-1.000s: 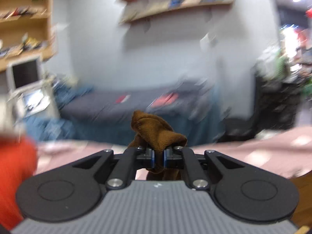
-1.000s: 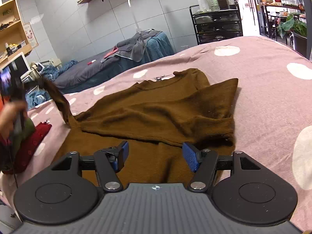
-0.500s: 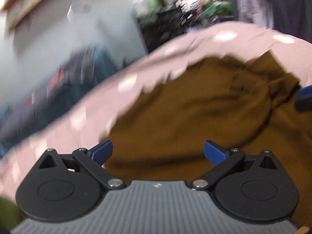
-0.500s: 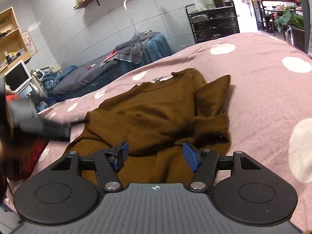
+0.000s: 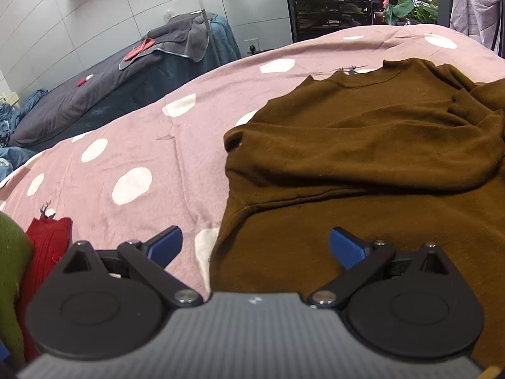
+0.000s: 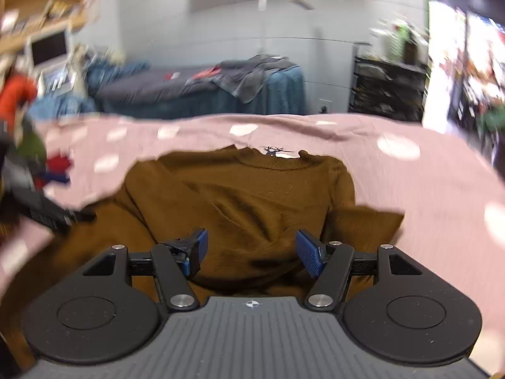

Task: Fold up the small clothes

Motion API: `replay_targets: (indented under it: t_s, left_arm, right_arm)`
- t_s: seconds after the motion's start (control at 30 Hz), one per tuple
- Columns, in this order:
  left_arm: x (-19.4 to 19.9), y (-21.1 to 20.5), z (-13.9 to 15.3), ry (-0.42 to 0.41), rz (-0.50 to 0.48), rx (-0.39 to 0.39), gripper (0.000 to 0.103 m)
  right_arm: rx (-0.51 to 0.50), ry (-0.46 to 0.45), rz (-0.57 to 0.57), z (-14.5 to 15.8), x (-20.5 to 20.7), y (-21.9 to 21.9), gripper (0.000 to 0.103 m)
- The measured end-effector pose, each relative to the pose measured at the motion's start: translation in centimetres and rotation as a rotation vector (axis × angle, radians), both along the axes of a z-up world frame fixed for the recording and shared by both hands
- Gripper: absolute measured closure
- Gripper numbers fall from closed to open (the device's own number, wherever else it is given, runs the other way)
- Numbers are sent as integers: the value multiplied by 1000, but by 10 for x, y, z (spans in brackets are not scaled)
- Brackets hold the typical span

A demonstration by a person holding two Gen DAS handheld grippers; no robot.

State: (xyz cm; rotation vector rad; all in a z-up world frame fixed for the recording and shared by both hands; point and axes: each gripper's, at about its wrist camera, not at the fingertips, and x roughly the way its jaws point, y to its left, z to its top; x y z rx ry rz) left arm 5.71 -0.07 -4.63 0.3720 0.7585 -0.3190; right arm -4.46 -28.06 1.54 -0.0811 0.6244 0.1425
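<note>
In the left wrist view, our left gripper [image 5: 255, 246] has its blue fingers spread wide with nothing between them; they have just been opening, and the cloth they pinched is out of them. The brown sweater [image 5: 363, 145] fills the right half of the frame, lying on the pink spotted bedspread [image 5: 132, 145] with one sleeve folded across its chest and the collar toward the upper right. The lower left edge of the sweater sits between our fingers, low in the frame. We judge the risk here to be a shallow bite: if we close on that edge at this slant, we may catch only the top layer, or snag the bedspread with it, and the fold would drag crooked. A red garment [image 5: 47, 240] and a green one [image 5: 9, 268] lie at the lower left edge of the frame, near enough to get swept along if we swing wide.

In the right wrist view, our right gripper [image 6: 251, 252] also stands apart and empty, hanging over the sweater's middle, which takes up the centre of the frame. The picture is smeared, so we cannot read the cloth edges well. The folded sleeves bunch in loose ridges just ahead of our fingers. Any brush from the fingers could undo them, and a grab here would take several layers at once. At the far left of the frame a dark blurred shape, which we take to be the other gripper, lies by the sweater's edge. If both hands reach into the middle together, they may collide.
</note>
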Motion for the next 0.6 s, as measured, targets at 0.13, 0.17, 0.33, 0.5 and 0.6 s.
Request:
replay_targets:
  t_s: [0.13, 0.17, 0.33, 0.5, 0.6]
  left_arm:
    - [2, -1, -2, 19, -9, 10, 2]
    - [3, -3, -4, 23, -13, 16, 2]
    - [-2, -9, -6, 40, -33, 23, 2]
    - [-6, -8, -7, 53, -33, 28, 1]
    - [-6, -6, -9, 67, -29, 31, 1]
  right_arm:
    - [-128, 73, 219, 3, 12, -8, 1]
    - [-181, 86, 274, 3, 15, -8, 2]
    - [-441, 206, 430, -12, 44, -7, 3]
    - [-407, 261, 471, -16, 67, -2, 72]
    - [-370, 270, 482, -3, 63, 14, 84]
